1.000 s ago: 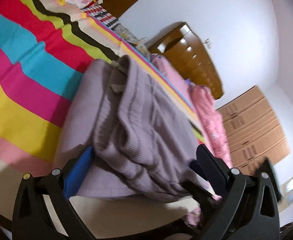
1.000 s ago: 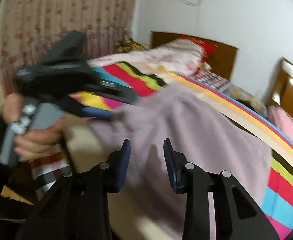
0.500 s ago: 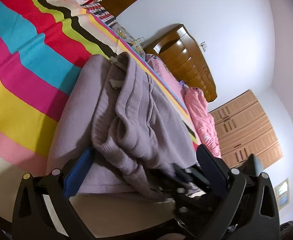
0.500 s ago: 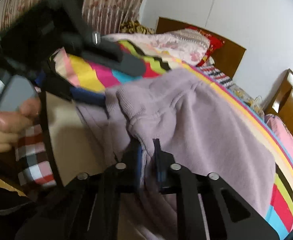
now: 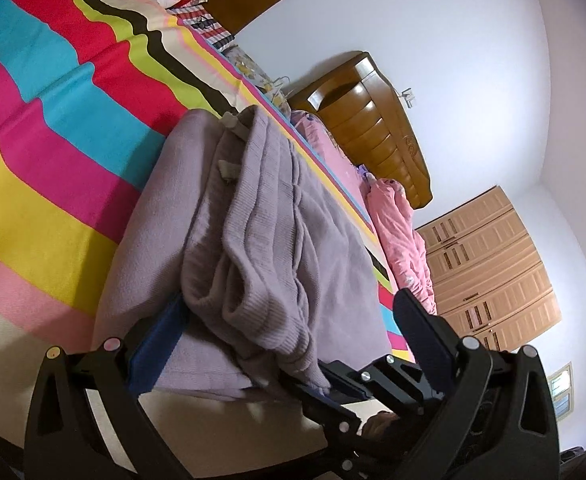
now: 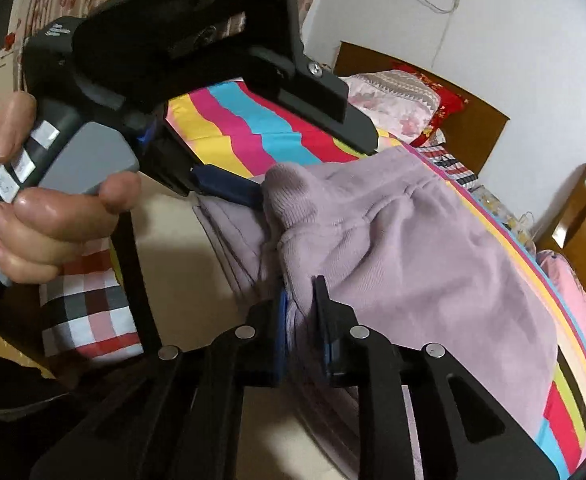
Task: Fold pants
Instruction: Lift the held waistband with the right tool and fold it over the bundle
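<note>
Pants (image 6: 433, 248) hem between right gripper (image 6: 299, 312)'s opening jaws on bedspread (image 5: 53, 92).

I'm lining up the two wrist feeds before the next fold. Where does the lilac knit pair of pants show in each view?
Left wrist view: the lilac knit pair of pants fills the centre, bunched folds running down toward the camera.
Right wrist view: the pants spread from the centre to the right, their near edge between the right gripper fingers.
Shared landmark: the bright striped bedspread beneath the pants.
</note>
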### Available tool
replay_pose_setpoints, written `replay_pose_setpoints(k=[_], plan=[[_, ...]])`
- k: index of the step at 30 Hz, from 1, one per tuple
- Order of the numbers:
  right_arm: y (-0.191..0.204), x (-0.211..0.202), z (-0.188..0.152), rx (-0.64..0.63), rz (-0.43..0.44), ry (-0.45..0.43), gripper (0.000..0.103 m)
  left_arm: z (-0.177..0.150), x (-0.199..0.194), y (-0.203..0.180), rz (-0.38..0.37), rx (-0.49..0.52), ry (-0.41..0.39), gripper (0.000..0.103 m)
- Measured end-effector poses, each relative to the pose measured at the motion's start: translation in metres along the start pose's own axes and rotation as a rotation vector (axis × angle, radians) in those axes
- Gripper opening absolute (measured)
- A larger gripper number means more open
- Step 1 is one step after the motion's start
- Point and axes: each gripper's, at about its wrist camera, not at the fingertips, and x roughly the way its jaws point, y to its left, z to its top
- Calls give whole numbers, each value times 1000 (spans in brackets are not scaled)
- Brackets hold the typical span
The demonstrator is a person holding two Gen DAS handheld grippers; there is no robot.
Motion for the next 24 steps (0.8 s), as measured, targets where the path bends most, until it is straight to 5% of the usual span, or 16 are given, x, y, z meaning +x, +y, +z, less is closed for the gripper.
replay_pose_setpoints(k=[1, 2, 5, 11, 17, 21, 24], plan=[[0, 0, -1, 1, 21, 0, 33, 0, 0, 0, -1, -1, 0, 101], [1, -2, -5, 1, 55, 3, 52, 0, -1, -1, -3, -5, 2, 101], [8, -4, -9, -60, 29, -5, 57, 2, -5, 0, -42, -29, 10, 101], [1, 1, -2, -76, -8, 16, 33, 4, -6, -5, -61, -35, 16, 101], [26, 12, -9, -225, -146, 17, 37, 5, -12, -6, -103, -51, 11, 101], [14, -1, -3, -160, -131, -42, 15, 2, -15, -4, -107, -52, 7, 101], [-6, -22, 5, -58, -111, -118, 13, 3, -20, 0, -109, -69, -10, 101]])
